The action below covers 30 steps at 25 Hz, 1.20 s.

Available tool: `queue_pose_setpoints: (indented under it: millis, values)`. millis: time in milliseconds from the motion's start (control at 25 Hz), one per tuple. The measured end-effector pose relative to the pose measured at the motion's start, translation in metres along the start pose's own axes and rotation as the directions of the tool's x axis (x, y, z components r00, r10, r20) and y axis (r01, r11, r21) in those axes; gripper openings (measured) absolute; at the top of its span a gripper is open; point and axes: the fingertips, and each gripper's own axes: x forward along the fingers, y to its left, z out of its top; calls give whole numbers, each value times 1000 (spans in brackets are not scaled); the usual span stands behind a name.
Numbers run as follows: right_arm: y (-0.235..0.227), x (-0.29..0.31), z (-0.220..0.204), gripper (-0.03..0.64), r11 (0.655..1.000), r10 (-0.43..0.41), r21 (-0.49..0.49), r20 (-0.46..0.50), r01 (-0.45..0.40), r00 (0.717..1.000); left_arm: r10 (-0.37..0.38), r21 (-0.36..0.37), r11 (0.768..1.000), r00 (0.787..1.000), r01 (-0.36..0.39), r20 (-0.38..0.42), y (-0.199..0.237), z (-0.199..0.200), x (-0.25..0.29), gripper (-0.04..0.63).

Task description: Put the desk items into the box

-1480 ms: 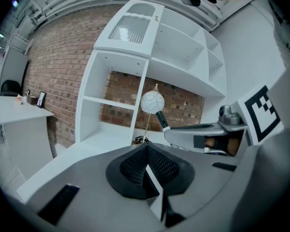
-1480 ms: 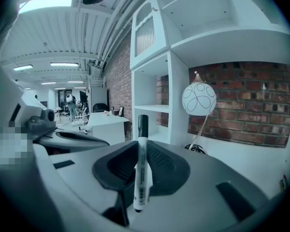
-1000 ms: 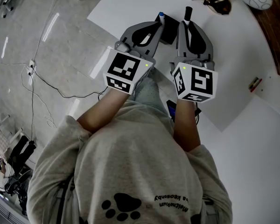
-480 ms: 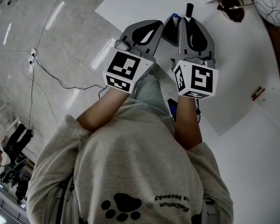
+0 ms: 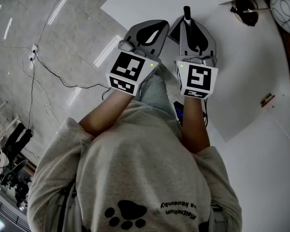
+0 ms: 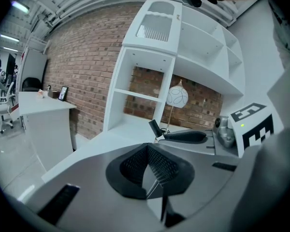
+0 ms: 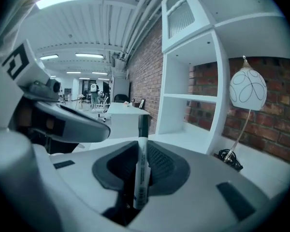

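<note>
Jaws on the left gripper (image 6: 148, 151) are pressed together with nothing in them, so it's just riding beside the other one. Right gripper (image 7: 140, 146) is partly closed, pinching the marker (image 7: 141, 178). Its long axis runs straight along the jaws, black cap poking past the tips, away from the person over the white surface (image 5: 241, 57). Can't make out the box for sure, but I'd guess the right hand does the drop.

The marker (image 7: 141, 170) stands in the right claw (image 5: 186, 19), left claw (image 5: 163, 27) just beside.
</note>
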Motion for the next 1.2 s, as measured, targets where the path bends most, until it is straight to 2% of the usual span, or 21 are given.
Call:
queue_pose_setpoints:
  millis: [360,640,840,1000,1200]
  values:
    - [4,6,-13,74,997,-10,-80,-79,4,997,-15,-3,1000,1000,15,-5,-6,-5,3,8]
    - [4,3,-10,74,997,-11,-72,-51,8,999,-21,-5,1000,1000,21,-7,-11,-7,3,8]
    - [5,5,-16,74,998,-1,-58,-112,-6,994,-25,-7,1000,1000,25,-9,-13,-8,3,8]
    - [4,8,-29,74,999,23,-18,-234,-28,972,-25,-9,1000,1000,25,-6,-14,-7,3,8]
    - [6,12,-44,75,997,72,21,-402,-70,913,-23,-12,1000,1000,23,-3,-13,-6,2,8]
